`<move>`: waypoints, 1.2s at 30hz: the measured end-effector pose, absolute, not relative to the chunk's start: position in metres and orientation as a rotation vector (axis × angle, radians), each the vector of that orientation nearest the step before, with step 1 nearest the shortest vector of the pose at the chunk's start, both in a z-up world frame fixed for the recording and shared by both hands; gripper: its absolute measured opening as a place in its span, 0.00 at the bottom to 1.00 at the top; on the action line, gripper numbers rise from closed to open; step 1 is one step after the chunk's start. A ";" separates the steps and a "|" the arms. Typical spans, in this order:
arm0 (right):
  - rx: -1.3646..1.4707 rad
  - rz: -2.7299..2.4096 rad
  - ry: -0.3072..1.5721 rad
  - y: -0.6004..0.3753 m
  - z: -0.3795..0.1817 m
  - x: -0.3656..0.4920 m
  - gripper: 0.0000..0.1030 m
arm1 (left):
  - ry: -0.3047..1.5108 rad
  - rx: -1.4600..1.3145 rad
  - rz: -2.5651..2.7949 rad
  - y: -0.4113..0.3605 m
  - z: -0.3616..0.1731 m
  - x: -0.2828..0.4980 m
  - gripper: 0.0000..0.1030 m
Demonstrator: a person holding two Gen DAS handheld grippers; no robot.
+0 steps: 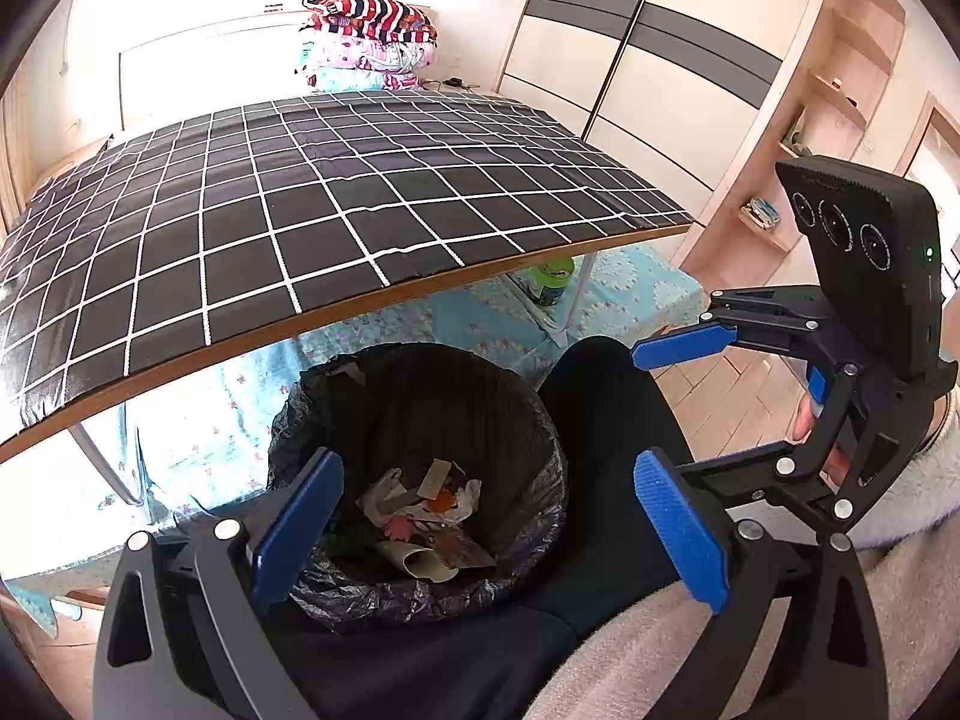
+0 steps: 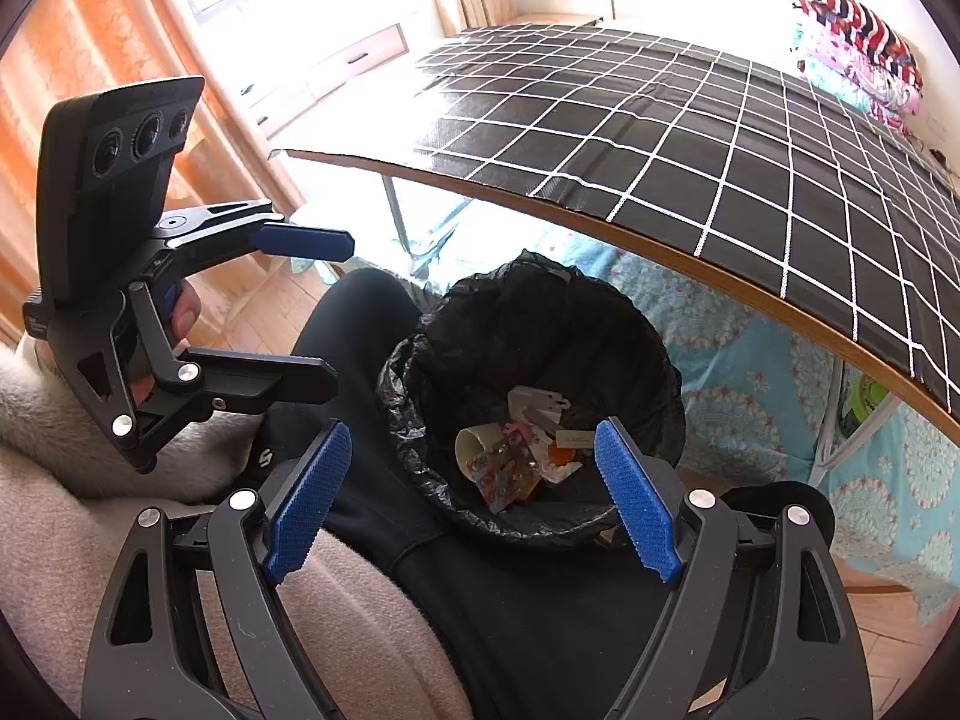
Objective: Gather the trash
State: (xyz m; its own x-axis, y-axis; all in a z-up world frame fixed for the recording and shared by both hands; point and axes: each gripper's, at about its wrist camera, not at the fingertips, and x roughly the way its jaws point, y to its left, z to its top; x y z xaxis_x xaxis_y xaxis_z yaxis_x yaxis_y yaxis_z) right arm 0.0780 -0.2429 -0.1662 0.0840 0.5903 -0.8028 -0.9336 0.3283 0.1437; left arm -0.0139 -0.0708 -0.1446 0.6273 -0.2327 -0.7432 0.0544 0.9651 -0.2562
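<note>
Two grippers we hold gape wide and empty: left gripper [image 1: 489, 516] and right gripper [image 2: 474, 498], over the black-lined trash bin [image 1: 528, 420] at lower centre, litter [image 1: 426, 510] inside.

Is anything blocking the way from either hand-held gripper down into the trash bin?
Nothing visible. The left hand-held gripper and right hand-held gripper are both open and empty above the trash bin, whose mouth is uncovered. The table edge sits beyond it.

Crinkled glossy plastic bin liner [image 1: 528, 540], paper scraps [image 1: 420, 498], matt checked tablecloth [image 1: 300, 210], wood-edged table [image 2: 720, 276].
</note>
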 end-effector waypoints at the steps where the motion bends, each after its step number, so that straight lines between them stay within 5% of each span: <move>1: -0.468 1.200 0.906 -0.243 -0.166 0.078 0.81 | 0.879 -0.217 -0.167 -0.071 -0.144 -0.014 0.92; 36: -0.467 1.205 0.905 -0.242 -0.164 0.077 0.81 | 0.879 -0.223 -0.180 -0.073 -0.144 -0.012 0.92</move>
